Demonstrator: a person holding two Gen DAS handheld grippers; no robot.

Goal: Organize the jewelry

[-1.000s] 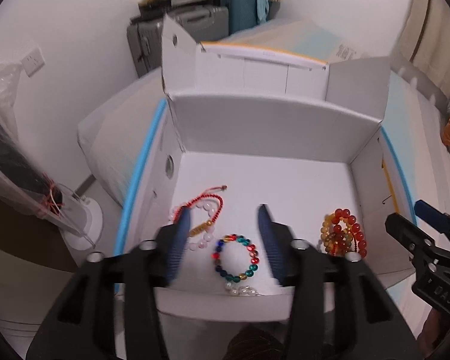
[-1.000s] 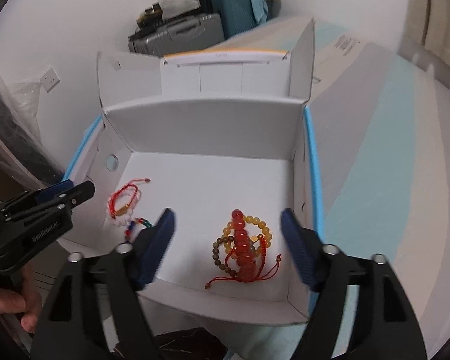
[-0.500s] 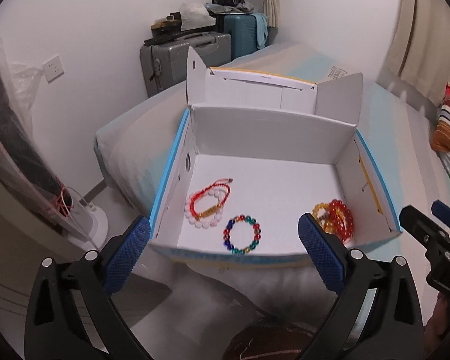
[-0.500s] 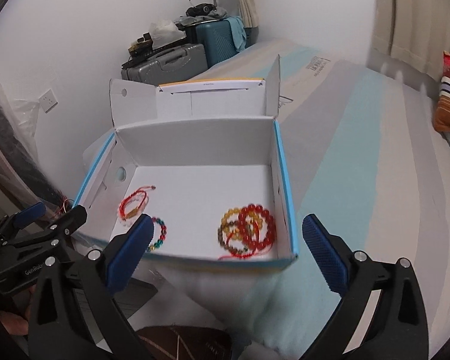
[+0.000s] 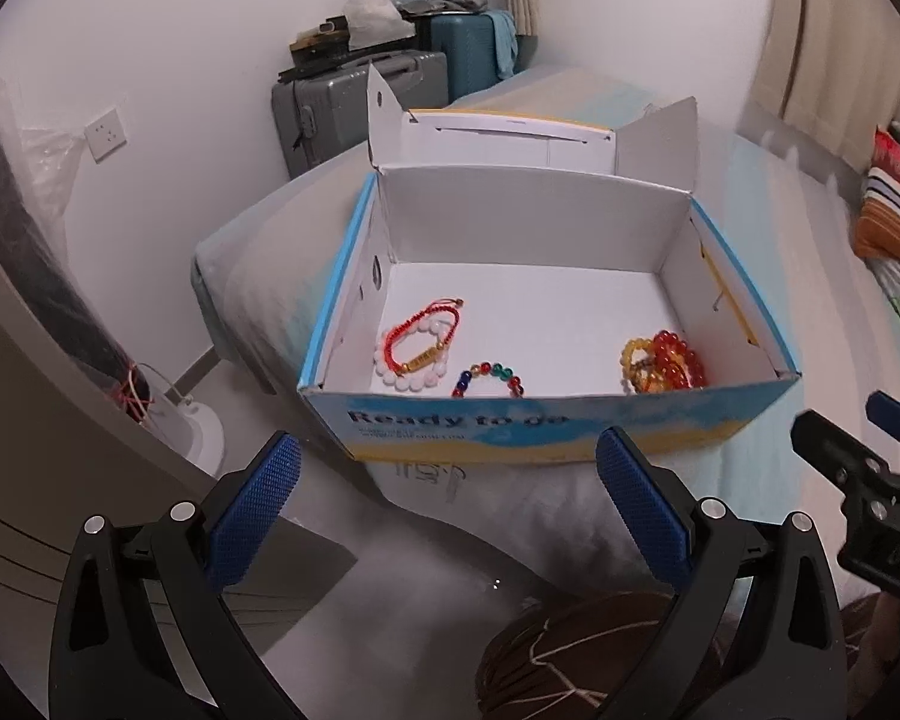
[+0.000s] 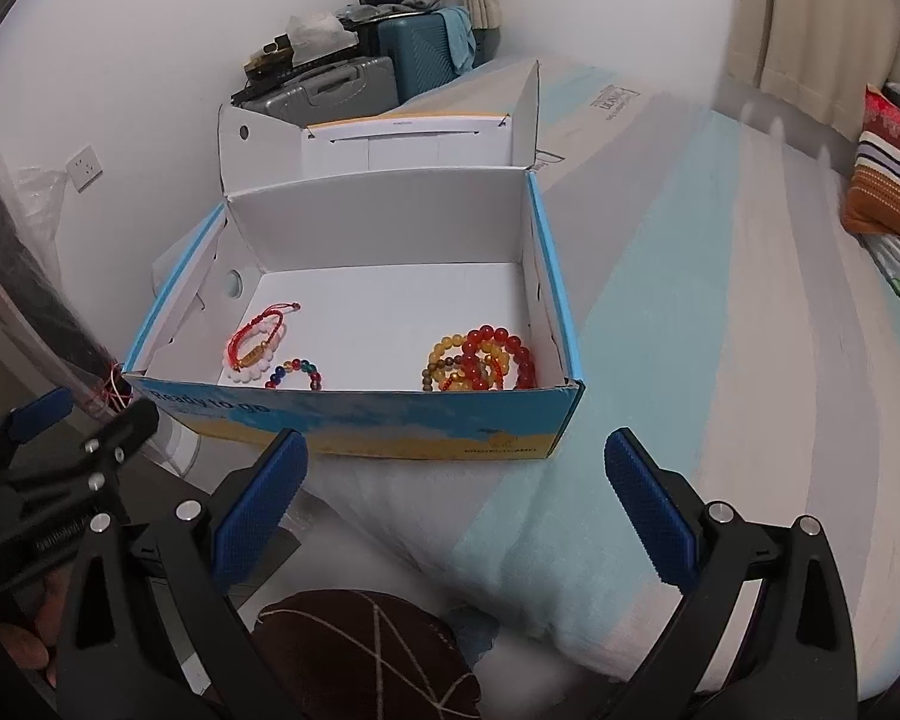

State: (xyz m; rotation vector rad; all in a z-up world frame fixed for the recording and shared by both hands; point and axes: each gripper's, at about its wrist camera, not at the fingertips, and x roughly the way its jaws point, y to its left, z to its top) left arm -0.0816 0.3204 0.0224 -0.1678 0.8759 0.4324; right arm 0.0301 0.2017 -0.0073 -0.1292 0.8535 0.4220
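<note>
An open white cardboard box (image 5: 540, 426) with a blue and yellow printed front stands on the bed; it also shows in the right wrist view (image 6: 390, 426). Inside lie a red cord and white bead bracelet (image 5: 420, 348) (image 6: 257, 343), a multicoloured bead bracelet (image 5: 491, 377) (image 6: 294, 373) and a heap of red and amber bead bracelets (image 5: 663, 363) (image 6: 480, 360). My left gripper (image 5: 447, 513) is open and empty, in front of the box. My right gripper (image 6: 450, 510) is open and empty, also in front of the box.
The bed (image 6: 720, 312) has a grey and light blue striped cover. Suitcases (image 5: 360, 102) stand against the far wall. A striped pillow (image 6: 888, 180) lies at the right. A brown cushion (image 6: 354, 654) sits below my grippers. A black bundle (image 5: 24, 252) leans at the left.
Both grippers have pulled back out of the box and away from it. The left gripper's jaws have opened wide. The bracelets lie where they were.
</note>
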